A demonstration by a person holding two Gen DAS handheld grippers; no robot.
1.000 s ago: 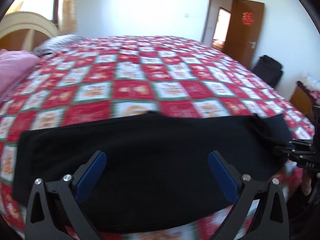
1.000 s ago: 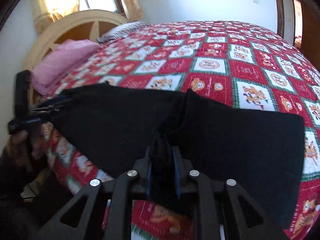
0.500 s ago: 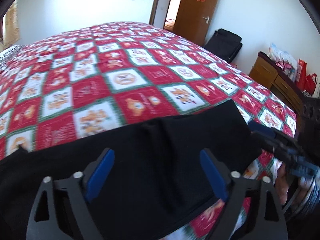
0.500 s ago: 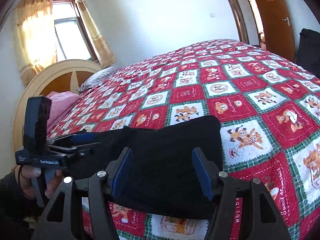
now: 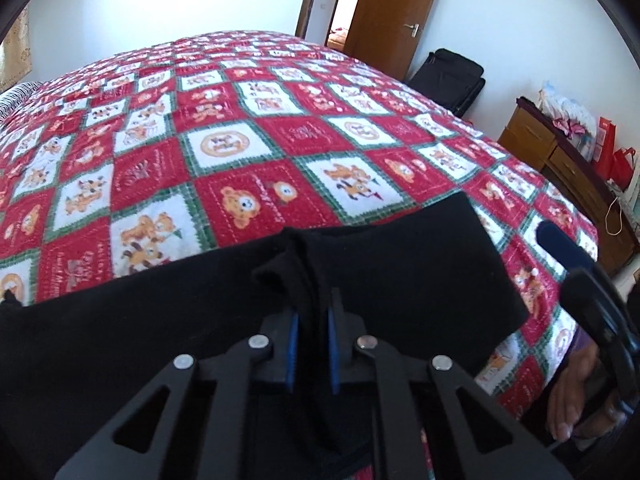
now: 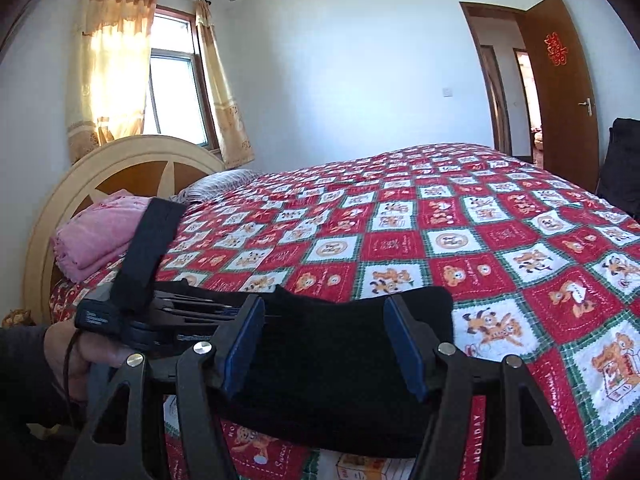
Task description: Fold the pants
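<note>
Pinching black pants [image 5: 400, 264] on the quilt [image 5: 224, 148].
Left gripper [image 5: 312, 320] clamps a raised fold; right gripper [image 6: 328, 344], released, straddles the cloth's end untouched.

The left wrist camera sits just behind its gripper [image 5: 312, 316], low at the bed's near edge, angled down across the quilt [image 5: 224, 152] toward the door [image 5: 396, 12] and the dresser [image 5: 560, 152]. The right wrist camera rides behind its own gripper [image 6: 324, 344], nearly level, facing the headboard [image 6: 80, 184], the window [image 6: 172, 92] and the same door. Both look close over the black pants [image 5: 400, 264], and each catches the other gripper at its edge.
</note>
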